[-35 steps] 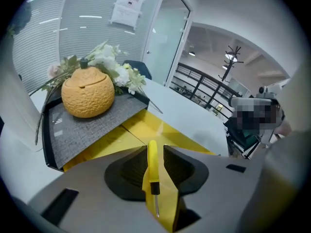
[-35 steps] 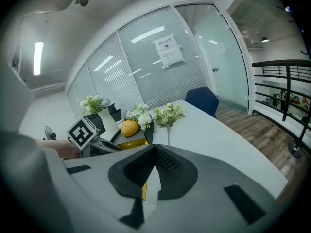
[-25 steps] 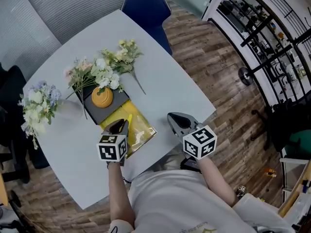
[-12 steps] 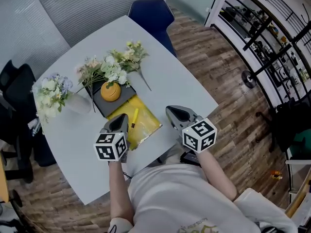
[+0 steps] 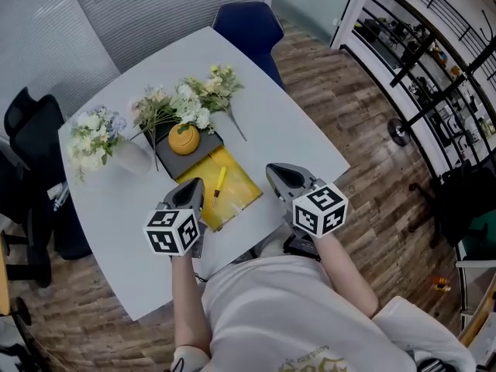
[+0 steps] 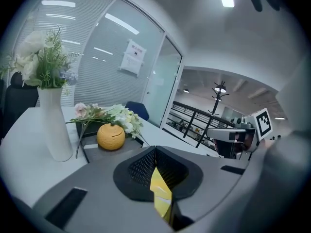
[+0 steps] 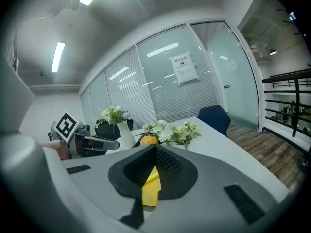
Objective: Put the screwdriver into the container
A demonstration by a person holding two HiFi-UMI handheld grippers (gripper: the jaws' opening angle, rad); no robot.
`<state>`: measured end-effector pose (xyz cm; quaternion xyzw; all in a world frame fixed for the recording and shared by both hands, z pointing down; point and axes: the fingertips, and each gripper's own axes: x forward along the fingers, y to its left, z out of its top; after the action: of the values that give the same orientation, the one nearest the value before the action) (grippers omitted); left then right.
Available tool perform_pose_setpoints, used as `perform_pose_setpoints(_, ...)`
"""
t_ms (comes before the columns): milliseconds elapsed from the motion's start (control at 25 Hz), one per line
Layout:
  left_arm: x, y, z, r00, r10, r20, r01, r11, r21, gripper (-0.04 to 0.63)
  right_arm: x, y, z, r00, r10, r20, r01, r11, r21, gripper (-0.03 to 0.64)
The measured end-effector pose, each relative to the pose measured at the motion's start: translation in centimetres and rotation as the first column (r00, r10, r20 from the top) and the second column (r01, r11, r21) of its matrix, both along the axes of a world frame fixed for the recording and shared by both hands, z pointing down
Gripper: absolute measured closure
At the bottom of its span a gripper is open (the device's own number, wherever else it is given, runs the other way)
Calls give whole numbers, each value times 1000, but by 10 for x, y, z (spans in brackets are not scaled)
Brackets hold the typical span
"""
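Note:
A yellow screwdriver (image 5: 220, 183) lies in the flat yellow container (image 5: 236, 194) on the white table (image 5: 271, 130). My left gripper (image 5: 194, 186) hovers just left of the container's near edge, its jaws shut with nothing between them. In the left gripper view the jaws (image 6: 155, 152) meet, and a strip of yellow shows below them. My right gripper (image 5: 277, 173) hangs to the right of the container, apart from it, also shut and empty. In the right gripper view its jaws (image 7: 155, 149) meet with the yellow container beneath.
Behind the container a dark grey tray (image 5: 203, 149) carries an orange round pot (image 5: 184, 139), with loose artificial flowers (image 5: 186, 103) lying beside it. A white vase of flowers (image 5: 132, 157) stands to the left. A blue chair (image 5: 248, 25) and a black chair (image 5: 31, 122) flank the table.
My left gripper has drawn back from over the container toward the person and closed its jaws. The screwdriver now lies free in the container. The right gripper has hardly moved.

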<state>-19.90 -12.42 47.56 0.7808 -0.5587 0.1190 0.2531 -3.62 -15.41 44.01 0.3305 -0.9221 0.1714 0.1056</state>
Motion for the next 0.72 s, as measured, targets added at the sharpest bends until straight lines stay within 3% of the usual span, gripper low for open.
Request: perform_pose_setpoints(720, -11, 12, 2, 1000, 3, -7, -3, 1000, 0, 586, -10, 14, 3, 999, -14, -30, 14, 1000, -2, 601)
